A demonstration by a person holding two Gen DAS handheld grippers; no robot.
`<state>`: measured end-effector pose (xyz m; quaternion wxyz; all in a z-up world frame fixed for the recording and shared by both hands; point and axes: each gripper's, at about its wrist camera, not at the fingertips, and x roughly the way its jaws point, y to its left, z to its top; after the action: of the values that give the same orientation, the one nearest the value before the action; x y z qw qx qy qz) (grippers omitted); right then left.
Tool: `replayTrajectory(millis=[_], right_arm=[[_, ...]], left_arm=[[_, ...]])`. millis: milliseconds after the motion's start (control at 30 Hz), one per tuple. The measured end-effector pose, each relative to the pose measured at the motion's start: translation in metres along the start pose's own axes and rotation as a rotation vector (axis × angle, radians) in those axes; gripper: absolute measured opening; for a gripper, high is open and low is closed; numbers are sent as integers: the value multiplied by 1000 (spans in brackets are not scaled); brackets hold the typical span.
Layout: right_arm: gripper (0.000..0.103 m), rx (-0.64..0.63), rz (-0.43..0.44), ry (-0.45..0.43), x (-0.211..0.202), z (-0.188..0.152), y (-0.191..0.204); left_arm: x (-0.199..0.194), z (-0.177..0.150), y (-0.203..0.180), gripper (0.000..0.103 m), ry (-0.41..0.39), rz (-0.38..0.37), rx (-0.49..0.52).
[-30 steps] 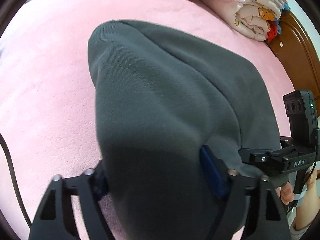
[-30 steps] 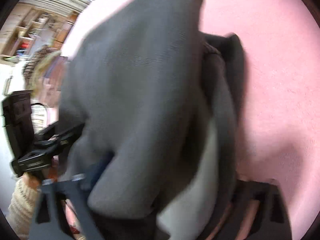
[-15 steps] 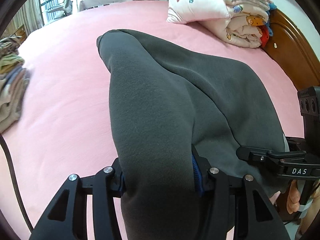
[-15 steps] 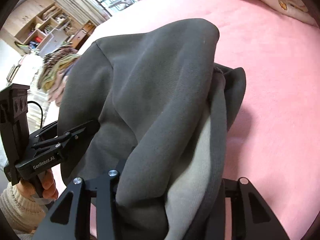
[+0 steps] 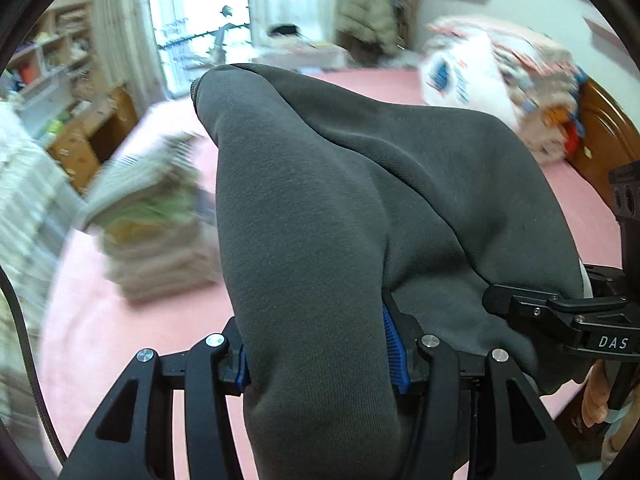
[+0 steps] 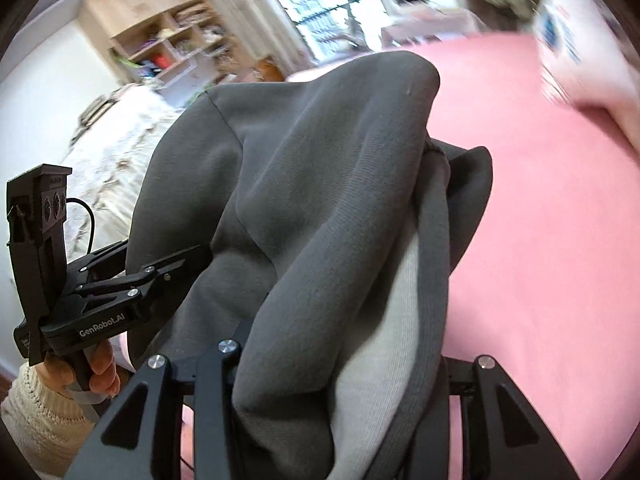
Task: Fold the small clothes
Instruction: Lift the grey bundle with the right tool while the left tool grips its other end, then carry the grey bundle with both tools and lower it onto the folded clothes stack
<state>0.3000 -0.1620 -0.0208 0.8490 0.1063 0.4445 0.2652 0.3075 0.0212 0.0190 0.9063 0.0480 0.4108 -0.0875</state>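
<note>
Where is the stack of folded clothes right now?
In the left wrist view, the stack of folded clothes sits on the pink bed, left of the held grey garment.

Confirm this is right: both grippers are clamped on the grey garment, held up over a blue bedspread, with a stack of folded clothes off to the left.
One thing is wrong: the bedspread is pink, not blue, as both wrist views show. The rest stands: the left gripper and right gripper each clamp the grey garment, and the stack of folded clothes sits to the left.
</note>
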Motion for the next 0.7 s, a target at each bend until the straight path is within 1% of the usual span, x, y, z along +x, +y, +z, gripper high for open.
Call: replayTrajectory(millis=[67, 133, 167, 233, 267, 333, 367, 400, 433, 500, 533, 633, 700], right_arm=[[42, -21, 24, -27, 17, 42, 42], [42, -33, 41, -48, 29, 74, 70], [42, -35, 55, -63, 39, 98, 90], [42, -36, 71, -80, 58, 131, 115], [42, -28, 87, -90, 73, 154, 130], [42, -23, 102, -97, 97, 182, 148], [42, -14, 113, -101, 116, 198, 158], [42, -6, 120, -99, 136, 211, 167], [42, 10, 127, -94, 158, 225, 172], [42, 26, 127, -87, 188, 241, 179], [42, 37, 124, -80, 209, 251, 180], [42, 60, 103, -65, 254, 271, 180], [42, 73, 90, -57, 273, 280, 179]], left_arm=[[-17, 26, 38, 51, -30, 49, -3], [-30, 56, 79, 51, -63, 86, -27], [-31, 67, 99, 51, -74, 100, -36], [-36, 94, 141, 52, -102, 135, -60], [-36, 106, 163, 52, -112, 151, -69], [-31, 120, 205, 53, -110, 173, -88], [-27, 125, 224, 53, -104, 179, -104], [-15, 137, 246, 53, -92, 192, -115], [-7, 141, 260, 54, -82, 203, -122], [20, 156, 291, 54, -65, 233, -116], [33, 161, 302, 54, -60, 239, -122], [77, 175, 336, 54, -45, 234, -154], [107, 179, 357, 54, -40, 218, -181]])
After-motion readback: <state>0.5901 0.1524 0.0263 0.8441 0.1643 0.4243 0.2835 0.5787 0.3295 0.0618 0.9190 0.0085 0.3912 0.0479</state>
